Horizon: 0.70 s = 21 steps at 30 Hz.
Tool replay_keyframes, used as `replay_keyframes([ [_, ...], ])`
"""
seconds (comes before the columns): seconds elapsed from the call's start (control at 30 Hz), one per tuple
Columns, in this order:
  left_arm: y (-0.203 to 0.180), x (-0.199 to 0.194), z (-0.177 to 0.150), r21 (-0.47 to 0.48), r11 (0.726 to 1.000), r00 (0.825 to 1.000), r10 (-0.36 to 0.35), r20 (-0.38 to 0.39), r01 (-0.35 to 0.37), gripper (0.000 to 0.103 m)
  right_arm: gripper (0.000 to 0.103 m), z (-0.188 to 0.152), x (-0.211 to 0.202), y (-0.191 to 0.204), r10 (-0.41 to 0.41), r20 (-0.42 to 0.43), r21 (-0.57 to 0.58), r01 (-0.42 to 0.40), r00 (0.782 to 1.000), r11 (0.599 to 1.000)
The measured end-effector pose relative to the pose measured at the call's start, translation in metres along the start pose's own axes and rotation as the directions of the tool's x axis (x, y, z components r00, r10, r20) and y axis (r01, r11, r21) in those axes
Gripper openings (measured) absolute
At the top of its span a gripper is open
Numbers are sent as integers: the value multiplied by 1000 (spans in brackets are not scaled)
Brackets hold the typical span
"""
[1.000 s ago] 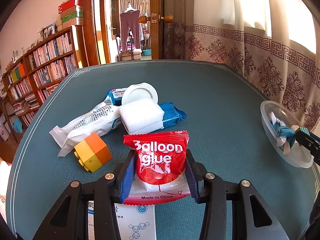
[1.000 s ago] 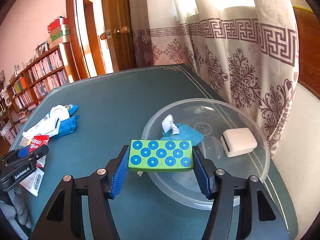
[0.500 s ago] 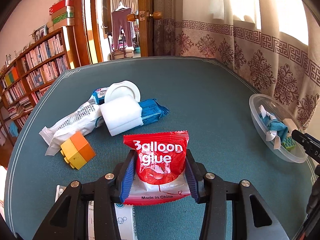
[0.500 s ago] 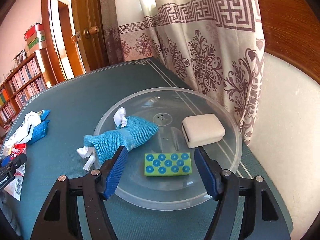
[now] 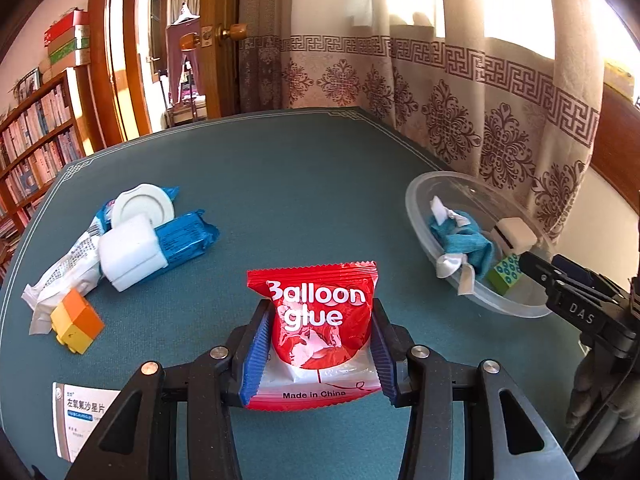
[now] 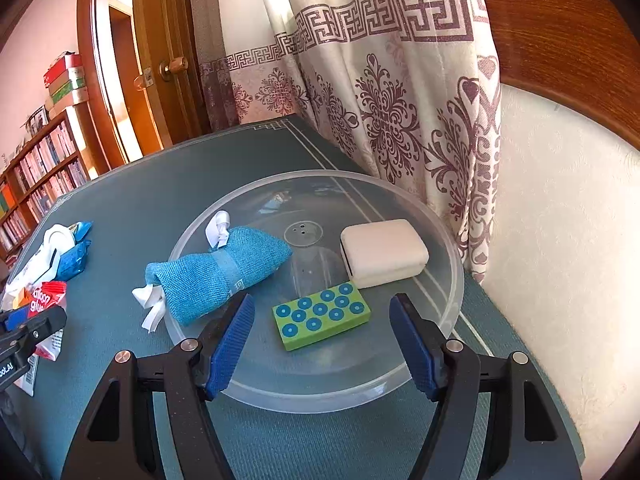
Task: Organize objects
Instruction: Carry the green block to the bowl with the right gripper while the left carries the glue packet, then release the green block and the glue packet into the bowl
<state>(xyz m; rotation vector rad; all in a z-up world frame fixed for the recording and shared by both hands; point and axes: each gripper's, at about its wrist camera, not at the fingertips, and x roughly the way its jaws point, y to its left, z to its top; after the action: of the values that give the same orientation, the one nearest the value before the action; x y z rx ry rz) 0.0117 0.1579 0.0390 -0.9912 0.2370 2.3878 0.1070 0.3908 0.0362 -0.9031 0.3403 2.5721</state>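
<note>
- Our left gripper (image 5: pixel 318 350) pinches the red glue packet (image 5: pixel 320 320) above the table (image 5: pixel 280 184); orange block (image 5: pixel 76 322), white sponge (image 5: pixel 130 252) and wipes pack (image 5: pixel 186 236) lie left.
- Our right gripper (image 6: pixel 322 344) stands open, empty, over the clear bowl (image 6: pixel 452 280) holding green block (image 6: pixel 320 316), blue pouch (image 6: pixel 220 272), white case (image 6: pixel 382 252).

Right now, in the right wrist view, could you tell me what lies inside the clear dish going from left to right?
blue fabric pouch → green block with blue dots → white box, all resting in the clear dish.
</note>
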Motion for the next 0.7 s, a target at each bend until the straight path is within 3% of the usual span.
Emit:
replay_keyframes([
  [0.2, -47, -3, 6, 114, 984, 990, -139, -2, 138, 49, 71, 1, -1, -10, 2, 4, 27, -2, 1000, 1000],
  [0.33, -70, 1, 12, 154, 973, 985, -172, -21, 173, 49, 71, 1, -2, -14, 0, 10, 33, 0, 1000, 999],
  [0.7, -93, 26, 30, 116, 951, 957, -276, -90, 285, 49, 71, 2, 1, -34, -8, 13, 67, 8, 1000, 998],
])
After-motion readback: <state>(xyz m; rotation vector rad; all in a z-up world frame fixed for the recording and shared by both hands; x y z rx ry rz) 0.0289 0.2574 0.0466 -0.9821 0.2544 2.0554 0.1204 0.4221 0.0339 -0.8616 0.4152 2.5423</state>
